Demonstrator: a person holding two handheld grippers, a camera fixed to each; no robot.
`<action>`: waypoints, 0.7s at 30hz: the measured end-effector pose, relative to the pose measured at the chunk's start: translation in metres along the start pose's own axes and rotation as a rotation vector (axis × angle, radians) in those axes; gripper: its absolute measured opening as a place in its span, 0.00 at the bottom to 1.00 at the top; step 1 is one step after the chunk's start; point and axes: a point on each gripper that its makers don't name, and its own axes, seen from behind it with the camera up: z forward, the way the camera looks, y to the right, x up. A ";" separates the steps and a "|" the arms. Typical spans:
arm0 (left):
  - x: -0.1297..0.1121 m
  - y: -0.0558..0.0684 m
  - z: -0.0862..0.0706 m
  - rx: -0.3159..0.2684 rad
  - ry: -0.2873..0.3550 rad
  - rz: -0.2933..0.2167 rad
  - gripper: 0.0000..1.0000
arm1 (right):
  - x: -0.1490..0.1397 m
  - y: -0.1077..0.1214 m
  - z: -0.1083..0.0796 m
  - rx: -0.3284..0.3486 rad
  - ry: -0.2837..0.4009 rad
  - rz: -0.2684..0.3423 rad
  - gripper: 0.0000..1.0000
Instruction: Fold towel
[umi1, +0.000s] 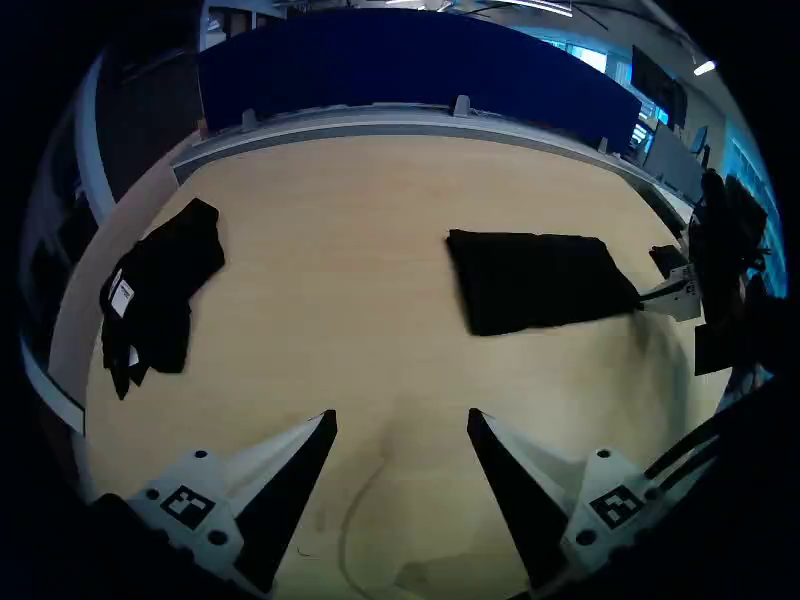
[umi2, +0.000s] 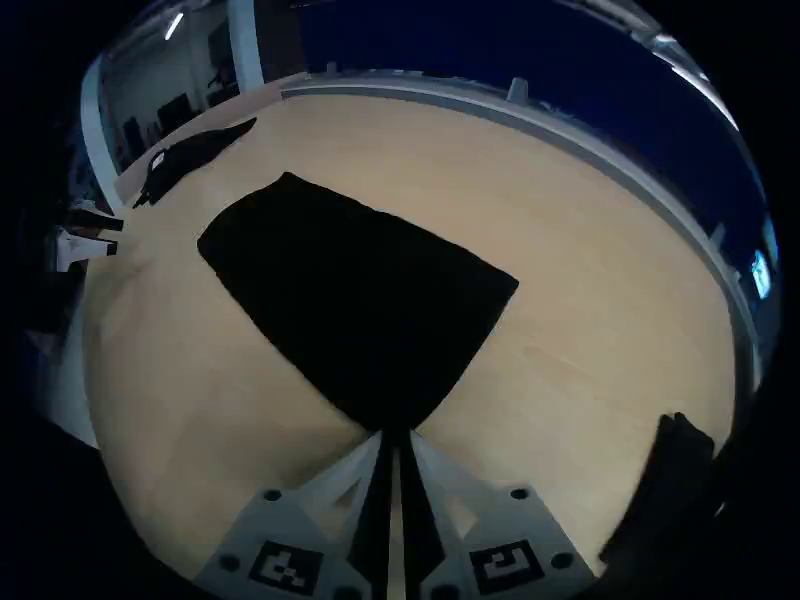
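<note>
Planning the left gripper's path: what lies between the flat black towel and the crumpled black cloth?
Nothing: bare table separates the towel from the crumpled cloth, seen in the left gripper view.

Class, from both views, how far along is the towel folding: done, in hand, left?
Done: black towel lies flat as a neat rectangle. In hand: right hand-held gripper pinches its corner; left hand-held gripper open, empty. Left: probably further folds; crumpled cloth lies aside.

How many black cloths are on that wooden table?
2. A flat towel lies in the middle, its near corner pinched by the right gripper; a crumpled pile sits by the table's edge. A dark shape beside the right gripper is unclear.
</note>
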 end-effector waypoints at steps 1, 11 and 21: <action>0.000 0.000 0.000 0.000 0.000 -0.001 0.97 | 0.001 0.000 -0.001 -0.004 0.002 -0.004 0.04; 0.001 -0.007 -0.008 0.010 0.016 -0.023 0.97 | 0.051 -0.008 -0.022 -0.004 0.063 -0.074 0.04; -0.001 -0.016 -0.019 0.016 0.039 -0.067 0.97 | 0.125 -0.027 -0.035 -0.001 0.121 -0.201 0.04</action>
